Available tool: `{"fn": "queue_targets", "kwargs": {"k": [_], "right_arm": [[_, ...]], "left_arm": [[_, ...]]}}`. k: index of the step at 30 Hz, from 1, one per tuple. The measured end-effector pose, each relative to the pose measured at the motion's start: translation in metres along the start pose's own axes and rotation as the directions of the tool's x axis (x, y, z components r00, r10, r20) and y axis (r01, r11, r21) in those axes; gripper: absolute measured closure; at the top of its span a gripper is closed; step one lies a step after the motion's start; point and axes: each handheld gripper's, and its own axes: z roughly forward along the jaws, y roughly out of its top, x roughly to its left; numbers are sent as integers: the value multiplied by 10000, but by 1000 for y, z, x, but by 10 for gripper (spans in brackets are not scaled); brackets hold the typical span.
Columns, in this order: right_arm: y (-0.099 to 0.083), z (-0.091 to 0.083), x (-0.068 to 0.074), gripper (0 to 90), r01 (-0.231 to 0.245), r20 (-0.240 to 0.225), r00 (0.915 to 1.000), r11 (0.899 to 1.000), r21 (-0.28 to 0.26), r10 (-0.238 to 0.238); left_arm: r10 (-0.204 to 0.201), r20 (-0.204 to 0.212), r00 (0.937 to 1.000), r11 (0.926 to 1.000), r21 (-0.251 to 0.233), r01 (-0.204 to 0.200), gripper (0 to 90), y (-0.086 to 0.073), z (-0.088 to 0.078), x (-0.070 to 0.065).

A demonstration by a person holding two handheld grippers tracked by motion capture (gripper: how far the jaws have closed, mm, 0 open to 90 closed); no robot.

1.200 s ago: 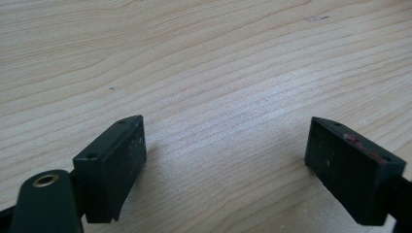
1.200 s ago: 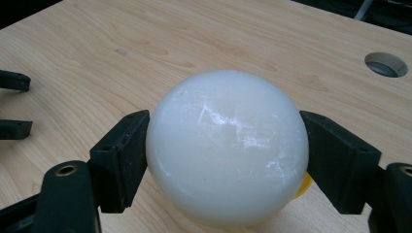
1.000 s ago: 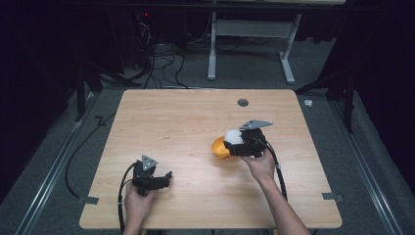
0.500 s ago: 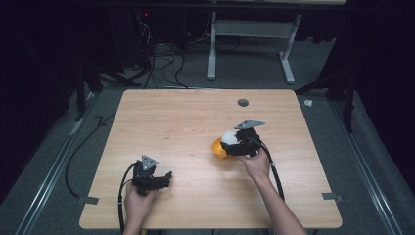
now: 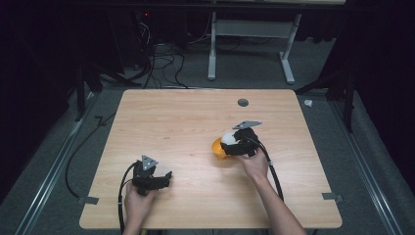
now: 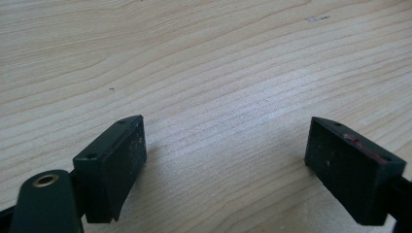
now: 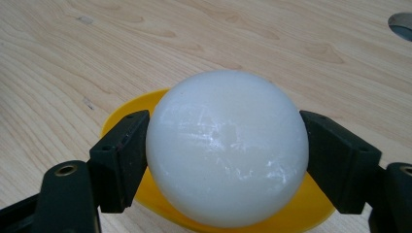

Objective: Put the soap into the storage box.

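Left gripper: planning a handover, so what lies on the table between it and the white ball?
Only bare wooden table between left gripper and white ball, in the high view.

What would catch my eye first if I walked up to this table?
Most striking is the white ball, clamped between the jaws of the right gripper just above a yellow dish, right of the middle of the wooden table. Near the front left edge, the left gripper rests with its jaws wide apart over bare wood.
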Motion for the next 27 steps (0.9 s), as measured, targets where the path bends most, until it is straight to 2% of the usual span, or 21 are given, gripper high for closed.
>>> {"fn": "queue_targets", "kwargs": {"k": [9,22,27], "right_arm": [[-2,6,-2,232,-87,1,10000,9995,294,87],[-3,11,1,228,79,-74,9999,9980,628,-74],[0,1,0,240,-64,-221,9997,9999,-78,62]], "left_arm": [[-3,-1,10000,10000,-1,3,154,0,0,0],[-2,2,10000,10000,1,2,154,0,0,0],[6,-3,10000,10000,2,-5,155,0,0,0]]}}
